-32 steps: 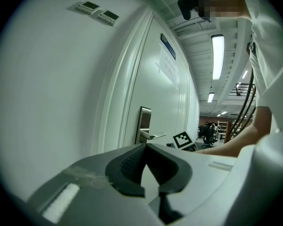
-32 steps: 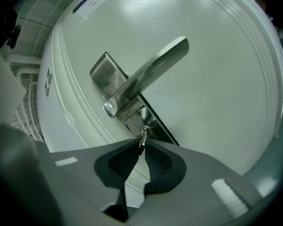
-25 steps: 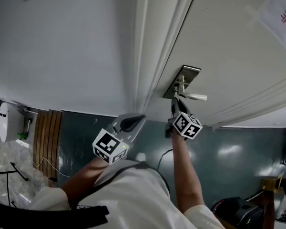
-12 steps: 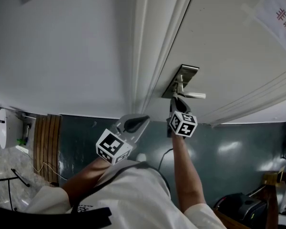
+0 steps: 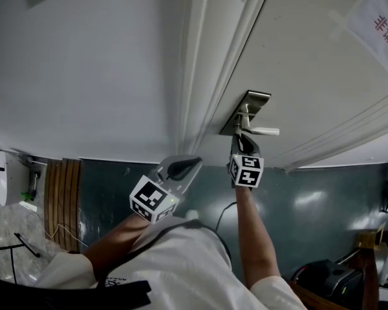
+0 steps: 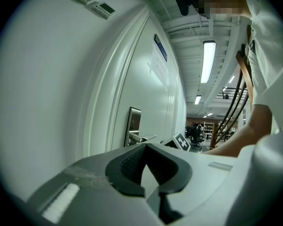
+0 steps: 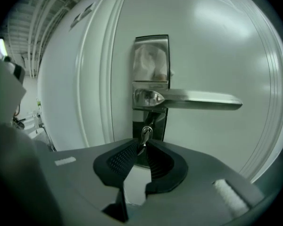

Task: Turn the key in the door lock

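A silver lock plate with a lever handle sits on the white door. A small key sticks out of the cylinder under the handle. My right gripper is up at the lock with the key head between its jaw tips. The jaws have just been opening, and a thin gap shows beside the key. In the head view the right gripper hides the key under the handle. My left gripper hangs left of the door frame, away from the lock, shut on nothing.
A white door frame runs between the door and the plain wall. A paper sign hangs on the door's upper right. Wooden slats and dark floor lie below. The person's arm reaches up to the lock.
The right gripper's marker cube has rolled at the lock while staying in place. The left gripper has kept still.
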The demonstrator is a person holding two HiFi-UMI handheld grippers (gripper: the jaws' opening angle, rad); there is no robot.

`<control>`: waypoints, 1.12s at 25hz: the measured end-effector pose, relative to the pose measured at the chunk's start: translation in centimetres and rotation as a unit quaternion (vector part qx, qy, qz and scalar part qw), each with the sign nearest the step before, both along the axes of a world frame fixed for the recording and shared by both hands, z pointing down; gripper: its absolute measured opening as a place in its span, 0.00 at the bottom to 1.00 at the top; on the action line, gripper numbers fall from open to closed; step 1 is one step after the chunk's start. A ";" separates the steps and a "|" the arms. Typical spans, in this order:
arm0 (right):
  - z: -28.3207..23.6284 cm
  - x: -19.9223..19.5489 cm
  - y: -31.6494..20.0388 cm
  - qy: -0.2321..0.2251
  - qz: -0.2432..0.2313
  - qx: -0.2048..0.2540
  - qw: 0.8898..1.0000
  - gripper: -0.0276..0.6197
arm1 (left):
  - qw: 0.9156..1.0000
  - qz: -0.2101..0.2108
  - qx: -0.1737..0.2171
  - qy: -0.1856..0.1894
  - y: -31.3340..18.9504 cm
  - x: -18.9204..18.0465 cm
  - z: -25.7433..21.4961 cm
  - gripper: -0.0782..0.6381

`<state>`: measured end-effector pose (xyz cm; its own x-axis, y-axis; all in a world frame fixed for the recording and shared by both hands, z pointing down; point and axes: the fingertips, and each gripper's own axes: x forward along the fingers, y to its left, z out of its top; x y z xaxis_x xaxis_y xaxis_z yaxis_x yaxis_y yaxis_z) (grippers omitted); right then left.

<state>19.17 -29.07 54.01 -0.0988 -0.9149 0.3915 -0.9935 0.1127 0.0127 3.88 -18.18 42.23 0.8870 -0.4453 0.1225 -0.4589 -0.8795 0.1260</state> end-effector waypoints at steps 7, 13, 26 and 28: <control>-0.3 -0.3 0.0 0.061 -0.001 -0.002 0.998 0.14 | 1.000 0.007 -0.002 0.001 -0.3 -0.5 0.1 0.12; -0.4 -0.6 0.0 0.139 -0.011 -0.004 0.990 0.15 | 1.000 0.014 -0.003 0.003 -0.8 -0.8 0.1 0.12; -0.1 -0.8 -0.1 0.206 -0.029 -0.004 0.978 0.16 | 1.000 0.026 0.000 0.006 -1.7 -0.4 0.0 0.12; 0.0 -0.9 -0.1 0.225 -0.037 -0.003 0.974 0.16 | 1.000 0.027 -0.001 0.005 -1.7 -0.3 0.1 0.12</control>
<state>18.25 -29.17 54.01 0.0191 -0.9094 0.4156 -0.8770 0.1843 0.4437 3.57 -19.89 42.31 0.9107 -0.3968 0.1148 -0.4099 -0.9026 0.1314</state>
